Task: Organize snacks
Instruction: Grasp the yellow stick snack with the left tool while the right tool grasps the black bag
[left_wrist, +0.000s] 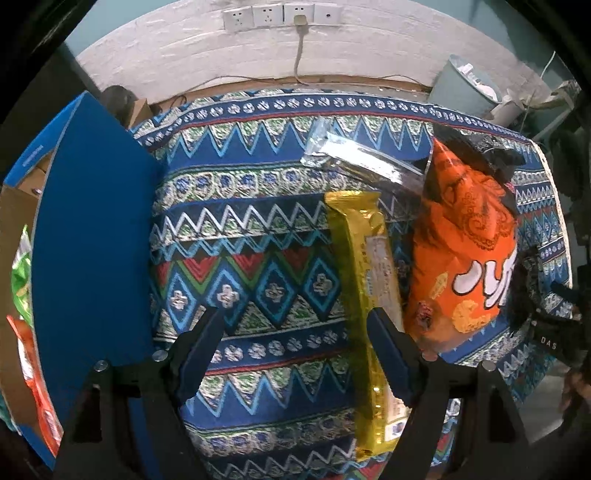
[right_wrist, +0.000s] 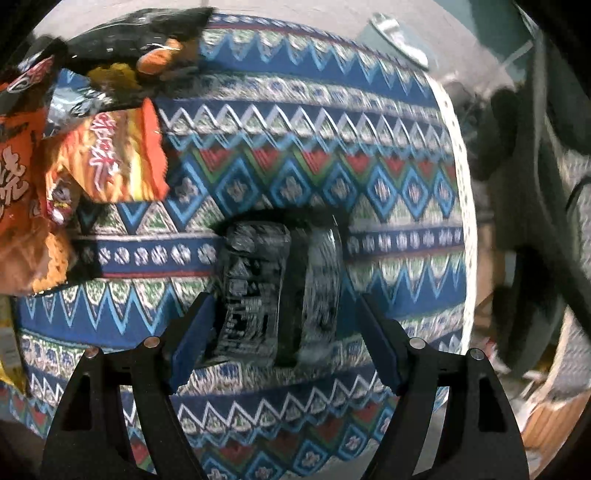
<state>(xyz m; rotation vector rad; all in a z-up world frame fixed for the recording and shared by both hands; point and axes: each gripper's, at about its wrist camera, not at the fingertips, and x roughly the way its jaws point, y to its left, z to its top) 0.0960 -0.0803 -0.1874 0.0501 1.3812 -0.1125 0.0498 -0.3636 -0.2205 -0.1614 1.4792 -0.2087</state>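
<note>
Only the right view shows the blurred black-and-silver foil packet (right_wrist: 273, 291) lying between the right hand-held gripper (right_wrist: 284, 343)'s spread-apart fingers; the left hand-held gripper (left_wrist: 295, 354), likewise apart, hovers beside a long gold wrapper (left_wrist: 365, 295) on the patterned worktop (left_wrist: 240, 229).

My left gripper (left_wrist: 295, 354) is hovering with its jaws spread over the patterned cloth (left_wrist: 243, 240). The right finger is overlapping the gold packet (left_wrist: 364, 280), which is lying just beside the orange snack bag (left_wrist: 465, 254). The blue box (left_wrist: 92, 240) is sitting off to the left.
</note>
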